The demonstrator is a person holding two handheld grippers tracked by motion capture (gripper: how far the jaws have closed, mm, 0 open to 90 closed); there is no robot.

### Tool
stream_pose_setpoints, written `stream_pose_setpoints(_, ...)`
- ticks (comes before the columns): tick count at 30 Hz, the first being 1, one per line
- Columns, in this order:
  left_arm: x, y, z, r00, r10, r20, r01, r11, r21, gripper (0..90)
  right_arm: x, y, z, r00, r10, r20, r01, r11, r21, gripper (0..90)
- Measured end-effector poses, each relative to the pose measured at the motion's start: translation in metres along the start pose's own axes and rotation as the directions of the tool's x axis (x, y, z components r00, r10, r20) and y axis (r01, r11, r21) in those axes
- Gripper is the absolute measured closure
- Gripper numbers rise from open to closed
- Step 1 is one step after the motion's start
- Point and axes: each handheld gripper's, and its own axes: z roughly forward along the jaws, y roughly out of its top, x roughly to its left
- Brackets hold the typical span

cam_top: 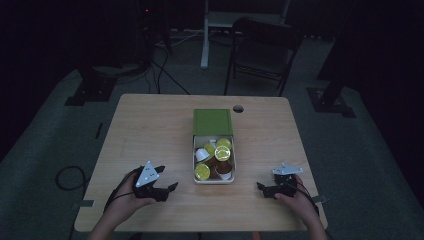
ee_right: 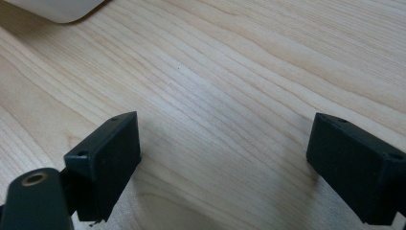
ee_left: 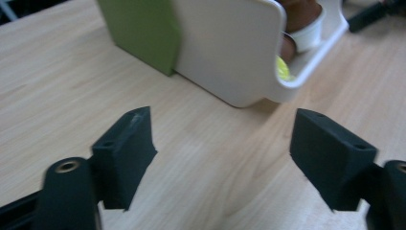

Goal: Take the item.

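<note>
Wooden table [cam_top: 150, 125]: both grippers, left [cam_top: 170, 188] and right [cam_top: 261, 189], flank the tray [cam_top: 194, 165] of capsules [cam_top: 222, 153], jaws apart and empty, seemingly poised to pick.

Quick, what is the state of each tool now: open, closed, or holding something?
Left tool: open, holding nothing; bare table between its jaws.
Right tool: open, holding nothing.

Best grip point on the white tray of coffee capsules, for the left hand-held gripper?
Probably the near left rim of the white plastic tray, approached from the left hand-held gripper side: that thin wall is exposed, while the green sleeve covers the far end and capsules fill the inside.
</note>
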Motion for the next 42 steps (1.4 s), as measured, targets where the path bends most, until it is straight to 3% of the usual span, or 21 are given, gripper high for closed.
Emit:
stream_pose_setpoints(4,-0.007,0.001,0.006,0.9992,0.025,0.030,-0.025,0.9996,0.012,20.6,0.000,0.000,0.000,1.0000,0.000,0.000,0.000,1.000,0.000,10.8)
stream_pose_setpoints(5,-0.011,0.001,0.010,0.9976,0.040,0.056,-0.042,0.9988,0.024,19.0,0.000,0.000,0.000,1.0000,0.000,0.000,0.000,1.000,0.000,10.8)
stream_pose_setpoints(10,-0.020,0.002,0.019,0.9939,0.047,0.100,-0.051,0.9980,0.037,17.2,0.000,0.000,0.000,1.0000,0.000,0.000,0.000,1.000,0.000,10.8)
stream_pose_setpoints(17,-0.029,-0.003,0.029,0.9866,0.082,0.141,-0.092,0.9937,0.065,17.1,0.000,0.000,0.000,1.0000,-0.001,0.000,0.001,1.000,0.000,10.8)
stream_pose_setpoints(21,-0.034,-0.006,0.035,0.9829,0.084,0.164,-0.096,0.9931,0.067,15.5,0.000,0.000,0.000,1.0000,0.001,0.000,-0.001,1.000,0.000,10.8)
stream_pose_setpoints(31,-0.043,-0.013,0.047,0.9797,0.064,0.190,-0.083,0.9918,0.097,14.3,0.000,0.000,0.000,1.0000,0.001,0.000,-0.001,1.000,-0.001,10.8)
stream_pose_setpoints(42,-0.045,-0.020,0.057,0.9861,0.063,0.154,-0.085,0.9870,0.137,14.3,0.000,0.000,0.000,1.0000,0.001,0.000,-0.001,1.000,-0.001,10.8)
